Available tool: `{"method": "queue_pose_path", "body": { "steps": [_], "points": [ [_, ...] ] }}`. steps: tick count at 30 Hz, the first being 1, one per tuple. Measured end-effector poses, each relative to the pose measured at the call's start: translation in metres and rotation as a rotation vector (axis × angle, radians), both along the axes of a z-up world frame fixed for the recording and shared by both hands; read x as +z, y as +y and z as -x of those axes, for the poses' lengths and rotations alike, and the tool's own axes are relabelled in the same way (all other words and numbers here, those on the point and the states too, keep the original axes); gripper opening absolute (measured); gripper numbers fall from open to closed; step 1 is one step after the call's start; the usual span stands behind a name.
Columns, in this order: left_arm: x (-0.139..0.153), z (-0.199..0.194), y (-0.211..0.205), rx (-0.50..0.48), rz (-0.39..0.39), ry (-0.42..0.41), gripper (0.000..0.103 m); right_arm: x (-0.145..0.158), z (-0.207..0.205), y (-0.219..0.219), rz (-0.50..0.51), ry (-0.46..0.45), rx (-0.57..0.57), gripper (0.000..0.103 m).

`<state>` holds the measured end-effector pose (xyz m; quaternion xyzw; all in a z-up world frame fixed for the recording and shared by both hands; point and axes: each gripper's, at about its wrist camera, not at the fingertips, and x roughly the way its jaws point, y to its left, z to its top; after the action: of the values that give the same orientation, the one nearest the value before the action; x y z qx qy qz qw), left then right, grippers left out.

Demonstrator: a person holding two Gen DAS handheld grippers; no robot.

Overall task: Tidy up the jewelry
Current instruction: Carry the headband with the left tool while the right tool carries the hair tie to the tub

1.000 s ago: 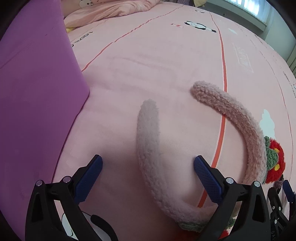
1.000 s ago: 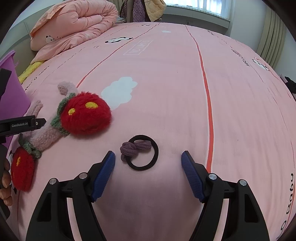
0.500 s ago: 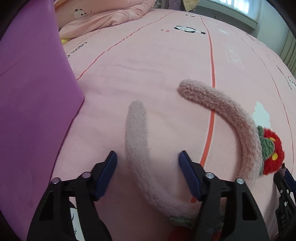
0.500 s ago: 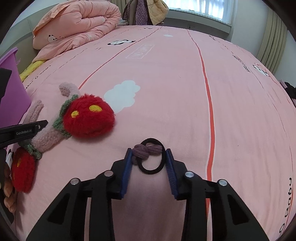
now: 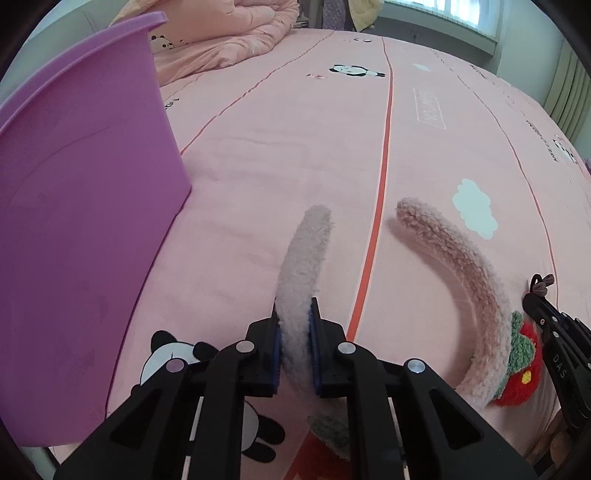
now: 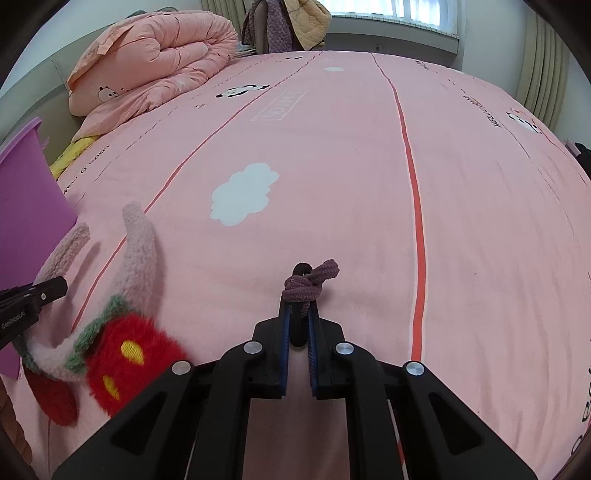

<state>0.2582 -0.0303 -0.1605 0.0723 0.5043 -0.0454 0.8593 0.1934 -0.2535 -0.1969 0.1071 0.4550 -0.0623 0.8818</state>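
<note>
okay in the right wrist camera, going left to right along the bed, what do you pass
purple bin → left gripper clamped on the fuzzy pink headband → red strawberry pompom → right gripper shut on the hair tie → red stripe on the sheet.

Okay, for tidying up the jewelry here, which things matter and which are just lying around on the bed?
Part of the job:
- fuzzy pink headband, clamped in the left gripper
- black hair tie with a mauve knot, clamped in the right gripper
- purple bin, probably where they go

Just lying about:
- rolled pink comforter
- clothes piled by the window
</note>
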Motion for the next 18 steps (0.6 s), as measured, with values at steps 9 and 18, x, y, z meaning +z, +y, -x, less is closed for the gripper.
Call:
{"method": "queue_pose_path", "body": {
  "steps": [9, 18],
  "points": [
    [0.037, 0.034, 0.015, 0.004, 0.0, -0.007, 0.01, 0.029, 0.046, -0.004, -0.056, -0.031, -0.022, 0.008],
    [0.069, 0.091, 0.046, 0.01, 0.032, -0.044, 0.01, 0.07, 0.115, 0.014, -0.069, -0.065, -0.02, 0.008]
  ]
}}
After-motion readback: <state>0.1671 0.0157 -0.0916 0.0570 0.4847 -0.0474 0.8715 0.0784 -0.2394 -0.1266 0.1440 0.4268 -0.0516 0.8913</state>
